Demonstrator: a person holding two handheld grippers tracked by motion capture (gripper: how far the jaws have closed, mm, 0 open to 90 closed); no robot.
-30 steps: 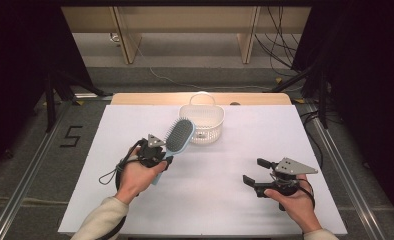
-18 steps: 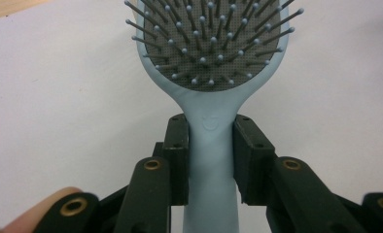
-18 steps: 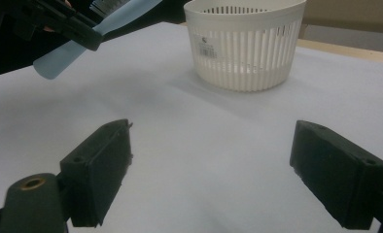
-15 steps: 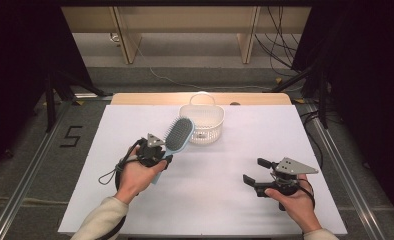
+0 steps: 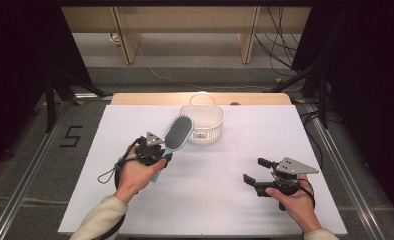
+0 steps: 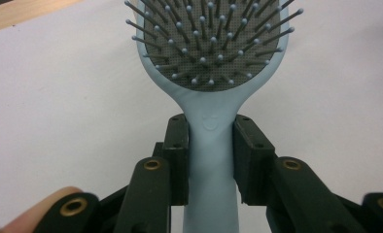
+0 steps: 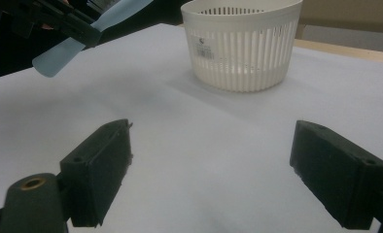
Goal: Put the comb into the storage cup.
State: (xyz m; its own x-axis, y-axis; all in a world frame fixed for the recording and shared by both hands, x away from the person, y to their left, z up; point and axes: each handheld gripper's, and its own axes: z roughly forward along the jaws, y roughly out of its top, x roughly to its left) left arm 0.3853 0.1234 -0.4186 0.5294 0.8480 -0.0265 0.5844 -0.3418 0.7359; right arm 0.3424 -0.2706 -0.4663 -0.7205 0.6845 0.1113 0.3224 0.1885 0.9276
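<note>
The white worktop (image 5: 205,200) is seen spread across the middle of the high view, with a strip of bare wood left showing along its far edge. A white slatted basket (image 5: 202,122) with a thin handle is set upright near that far edge; all places below are given from this basket.

A pale blue hairbrush (image 5: 175,136) is held just to the near left of the basket, its bristled head overlapping the basket's near-left wall in the high view; whether the two touch cannot be told. The bristles are turned upward and the handle is slanted back toward the person. In the right gripper view the handle end is seen raised clear of the worktop.

The left gripper (image 5: 157,152) is found to the near left of the basket and is clamped on the hairbrush handle; in the left gripper view both pads are pressed against the neck just below the head.

The right gripper (image 5: 254,172) is held to the near right of the basket, well apart from it, with its jaws spread wide and nothing between them.
</note>
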